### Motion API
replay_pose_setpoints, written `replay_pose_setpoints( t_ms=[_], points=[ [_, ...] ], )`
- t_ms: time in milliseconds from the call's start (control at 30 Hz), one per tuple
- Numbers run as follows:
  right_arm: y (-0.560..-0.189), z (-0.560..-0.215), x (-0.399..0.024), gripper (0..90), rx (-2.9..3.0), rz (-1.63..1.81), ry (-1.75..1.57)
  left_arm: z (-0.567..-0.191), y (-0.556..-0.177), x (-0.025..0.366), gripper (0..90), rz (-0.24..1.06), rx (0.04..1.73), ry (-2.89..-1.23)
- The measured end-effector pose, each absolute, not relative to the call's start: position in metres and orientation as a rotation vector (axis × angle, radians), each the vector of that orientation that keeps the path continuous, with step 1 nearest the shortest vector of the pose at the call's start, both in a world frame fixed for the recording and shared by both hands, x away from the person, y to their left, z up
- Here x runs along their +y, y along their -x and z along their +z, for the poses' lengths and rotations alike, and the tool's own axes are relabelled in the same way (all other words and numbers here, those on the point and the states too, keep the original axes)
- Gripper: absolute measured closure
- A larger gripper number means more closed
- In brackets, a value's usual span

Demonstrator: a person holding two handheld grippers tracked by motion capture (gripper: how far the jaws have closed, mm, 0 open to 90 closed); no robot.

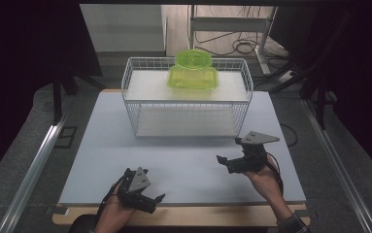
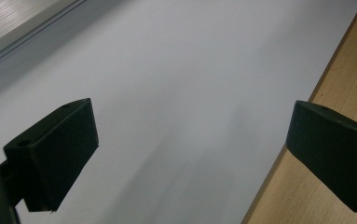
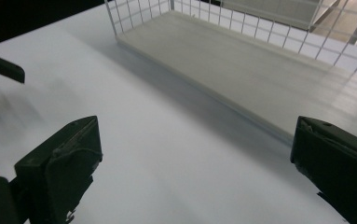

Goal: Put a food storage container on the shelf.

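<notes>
You are holding both grippers low over the near part of the table point(image 1: 96, 160), jaws wide and holding nothing: the left gripper point(image 1: 155, 198) at the near edge, the right gripper point(image 1: 228, 154) nearer the rack point(image 1: 130, 104). The green container point(image 1: 193, 71) is sitting on the rack's top shelf, toward the far edge, so I think the right one is placed to reach it.

A white wire basket point(image 1: 187, 99) is standing upright at the far middle of the table point(image 1: 101, 160), a pale board lying flat inside it. A translucent green container point(image 1: 193, 72) (round lid uppermost) is sitting on the basket's top shelf.
</notes>
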State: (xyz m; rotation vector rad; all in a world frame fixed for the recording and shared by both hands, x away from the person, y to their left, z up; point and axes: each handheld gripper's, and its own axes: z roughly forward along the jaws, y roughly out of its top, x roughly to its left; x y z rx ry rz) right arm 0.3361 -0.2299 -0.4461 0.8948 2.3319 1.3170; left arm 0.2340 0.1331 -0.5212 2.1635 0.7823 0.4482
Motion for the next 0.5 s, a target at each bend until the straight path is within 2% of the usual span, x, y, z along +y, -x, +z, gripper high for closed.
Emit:
replay_pose_setpoints(
  t_ms=[500],
  points=[
    [-0.319, -0.469, -0.252, 1.9, 2.328, 1.244, -0.927, -0.522, -0.234, 0.133, 2.2, 0.456, 0.777, -2.159]
  ],
)
